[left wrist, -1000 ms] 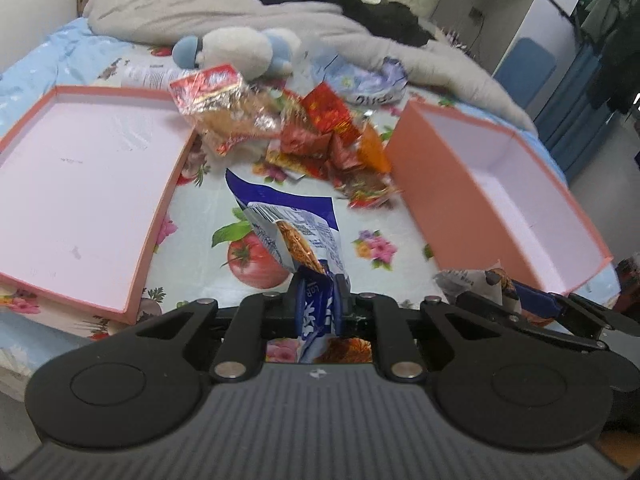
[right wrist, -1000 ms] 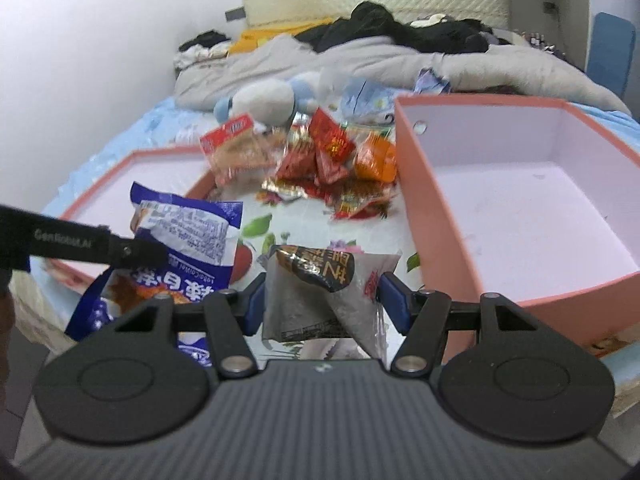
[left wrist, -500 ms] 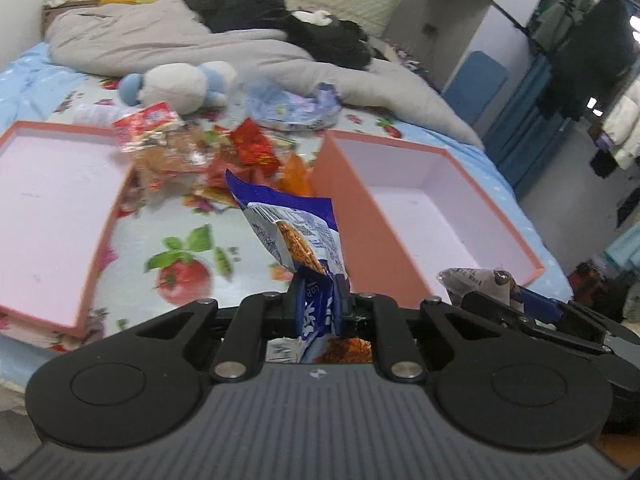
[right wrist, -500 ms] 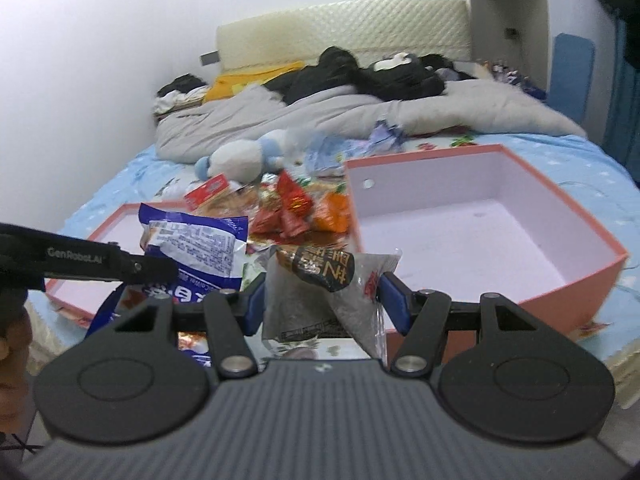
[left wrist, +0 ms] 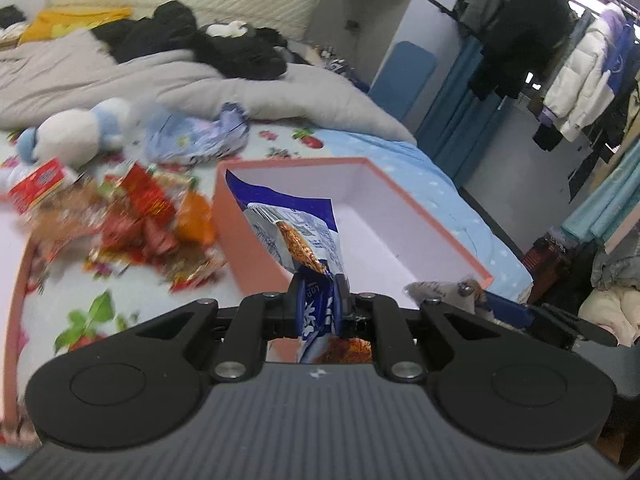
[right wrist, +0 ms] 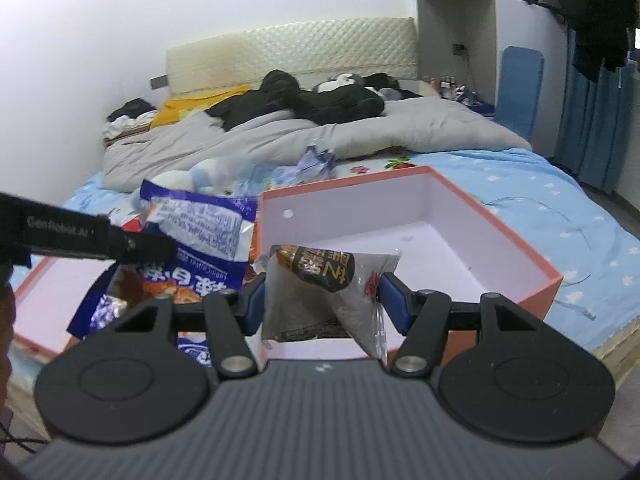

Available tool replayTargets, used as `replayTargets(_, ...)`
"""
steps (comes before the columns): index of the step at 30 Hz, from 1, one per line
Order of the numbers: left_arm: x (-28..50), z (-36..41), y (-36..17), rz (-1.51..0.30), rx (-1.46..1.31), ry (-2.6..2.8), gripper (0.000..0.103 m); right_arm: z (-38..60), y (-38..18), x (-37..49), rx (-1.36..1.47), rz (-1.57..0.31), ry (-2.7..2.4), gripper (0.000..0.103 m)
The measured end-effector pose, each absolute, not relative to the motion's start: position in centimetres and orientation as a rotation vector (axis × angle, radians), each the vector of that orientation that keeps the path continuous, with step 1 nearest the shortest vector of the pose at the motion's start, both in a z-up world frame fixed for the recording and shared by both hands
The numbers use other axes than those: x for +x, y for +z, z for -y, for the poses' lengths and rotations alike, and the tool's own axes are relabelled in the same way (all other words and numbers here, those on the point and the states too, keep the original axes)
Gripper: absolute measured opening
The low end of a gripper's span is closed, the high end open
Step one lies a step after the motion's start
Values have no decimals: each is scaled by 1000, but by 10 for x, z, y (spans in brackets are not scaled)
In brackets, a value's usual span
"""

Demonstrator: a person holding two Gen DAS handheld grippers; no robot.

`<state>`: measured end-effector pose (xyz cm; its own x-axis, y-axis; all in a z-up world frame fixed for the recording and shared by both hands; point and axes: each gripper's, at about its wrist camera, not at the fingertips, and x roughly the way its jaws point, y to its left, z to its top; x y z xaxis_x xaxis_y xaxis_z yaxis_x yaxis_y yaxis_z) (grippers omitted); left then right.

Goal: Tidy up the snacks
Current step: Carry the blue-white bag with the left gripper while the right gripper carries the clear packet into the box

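Snacks were in both claws, and the deep pink box served as the landmark for everything.

From the left wrist camera, the left claw (left wrist: 319, 300) was pinched nearly shut on the lower end of a blue and white snack bag (left wrist: 294, 232), which stood up from the jaws in front of the box (left wrist: 404, 240). The bag hung at the box's near left wall, its top overlapping the opening. A heap of red and orange wrappers (left wrist: 148, 224) lay on the bed (left wrist: 440, 184) just left of the box, blurred. At the box's near right corner the other claw's tip showed with its packet. To do this step well, I judged the bag should be carried fully past the wall and lowered before release, since a light, floppy bag let go at the rim could slide back onto the bed.

From the right wrist camera, the right claw (right wrist: 322, 298) stood about half open, its blue pads pressed on either side of a clear packet with a dark label (right wrist: 320, 292). That packet hung at the near wall of the box (right wrist: 500, 236), not yet over its bare floor. The blue bag (right wrist: 200, 236) sat left of the box, gripped by the left claw (right wrist: 160, 246). Placing the two apart, one toward each side of the box, looked sensible, so the claws would not collide.
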<state>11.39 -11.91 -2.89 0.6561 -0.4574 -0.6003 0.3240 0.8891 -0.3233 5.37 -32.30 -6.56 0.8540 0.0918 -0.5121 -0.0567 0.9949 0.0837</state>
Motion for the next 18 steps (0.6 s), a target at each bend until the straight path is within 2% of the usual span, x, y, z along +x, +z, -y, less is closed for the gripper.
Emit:
replayTargets(9, 194, 166, -35, -769, -172, -480, 16, 348, -71, 115, 53, -547, 34, 62)
replayTargets(18, 253, 197, -51, -843, -124, -445, 16, 371, -100, 166, 5, -658, -14, 63)
